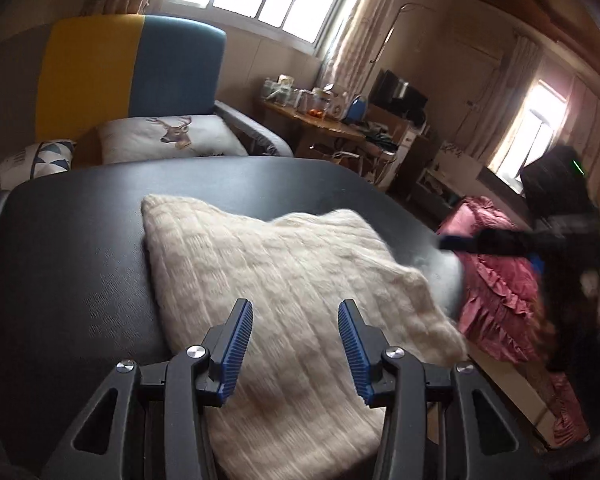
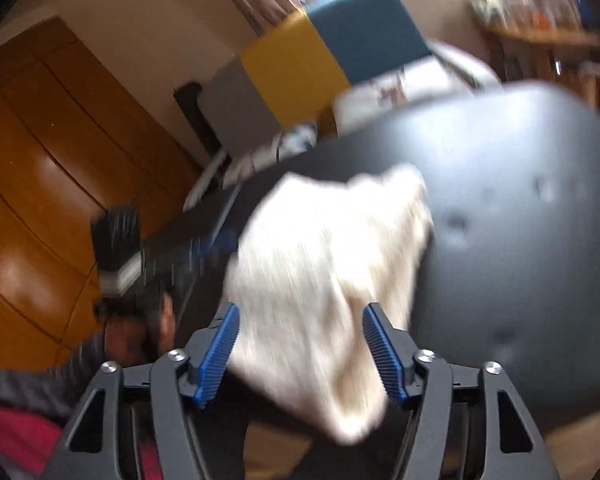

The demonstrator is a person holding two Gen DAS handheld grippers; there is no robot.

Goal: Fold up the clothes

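Observation:
A cream knitted garment (image 1: 276, 280) lies folded on a black table (image 1: 80, 248), with one end hanging over the near edge. My left gripper (image 1: 295, 308) is open above its near part, holding nothing. My right gripper shows blurred at the right in the left wrist view (image 1: 496, 242). In the right wrist view, the right gripper (image 2: 300, 312) is open over the blurred cream garment (image 2: 328, 280) on the black table (image 2: 520, 240). The left gripper (image 2: 188, 256) shows blurred at the left there.
A pink ruffled cloth (image 1: 500, 292) hangs beside the table's right end. Behind the table stand a yellow and blue chair (image 1: 132, 68) with a deer cushion (image 1: 172, 136) and a cluttered wooden desk (image 1: 324, 120). Orange wooden cabinets (image 2: 48, 184) fill the left of the right wrist view.

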